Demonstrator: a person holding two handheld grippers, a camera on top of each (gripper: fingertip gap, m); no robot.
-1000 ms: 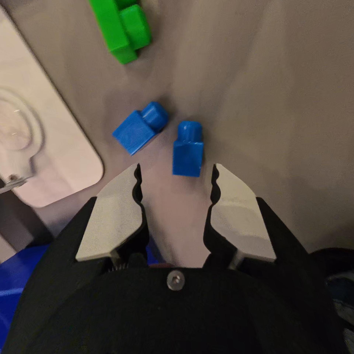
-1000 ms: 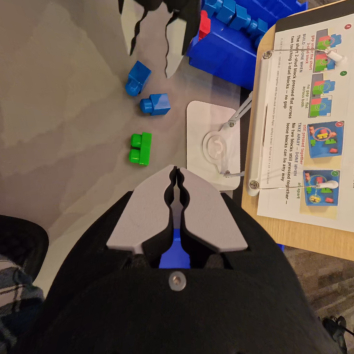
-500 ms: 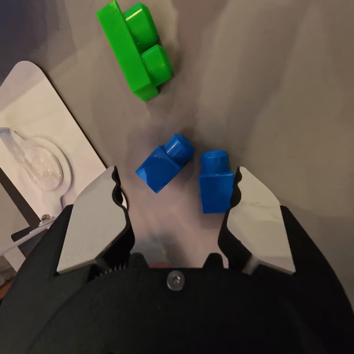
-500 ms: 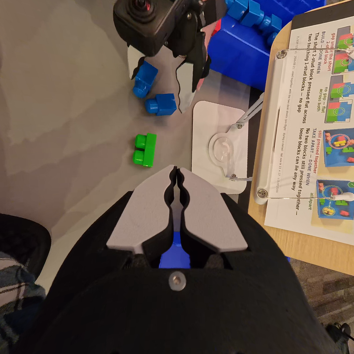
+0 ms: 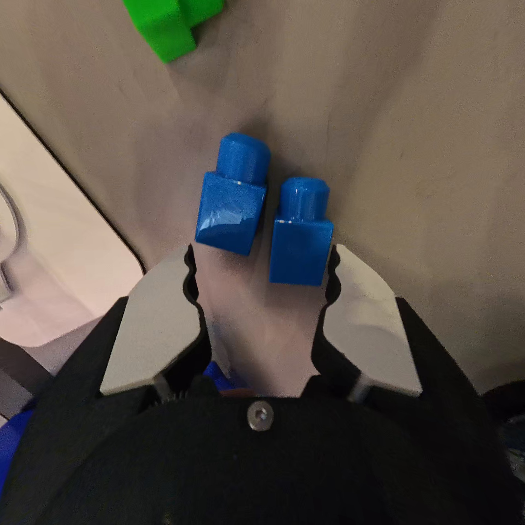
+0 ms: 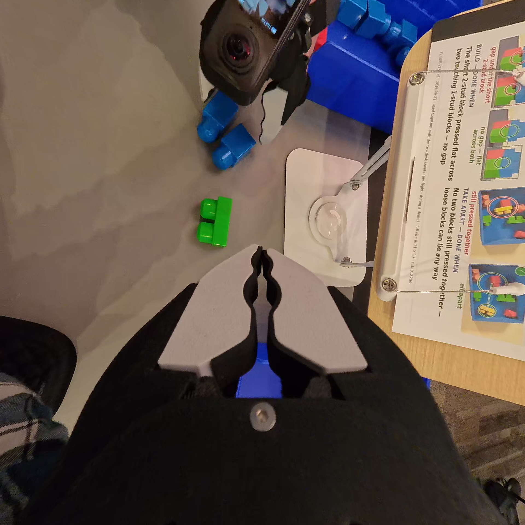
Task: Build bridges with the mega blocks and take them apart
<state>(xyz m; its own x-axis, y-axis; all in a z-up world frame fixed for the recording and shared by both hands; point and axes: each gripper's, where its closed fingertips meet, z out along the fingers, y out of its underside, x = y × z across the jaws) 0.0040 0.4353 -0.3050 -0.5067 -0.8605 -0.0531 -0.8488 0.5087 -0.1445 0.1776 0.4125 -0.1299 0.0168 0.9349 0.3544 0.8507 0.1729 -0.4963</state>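
Left gripper herding two blue blocks together; right gripper idle.

The left gripper point(image 5: 261, 252) is spread wide on the grey bench point(image 5: 397, 113), its fingers flanking two blue one-stud blocks lying on their sides. The right-hand blue block point(image 5: 299, 251) sits against one fingertip point(image 5: 335, 261); the left-hand blue block point(image 5: 228, 216) lies just beyond the other, untouched, with a narrow slit between the pair. Nothing is pinched, so this looks like squaring the blocks side by side as bridge piers. The green two-stud block point(image 6: 216, 221) waits nearby, apart, probably as the span. The right gripper point(image 6: 262, 251) hangs back, pressed together on nothing.
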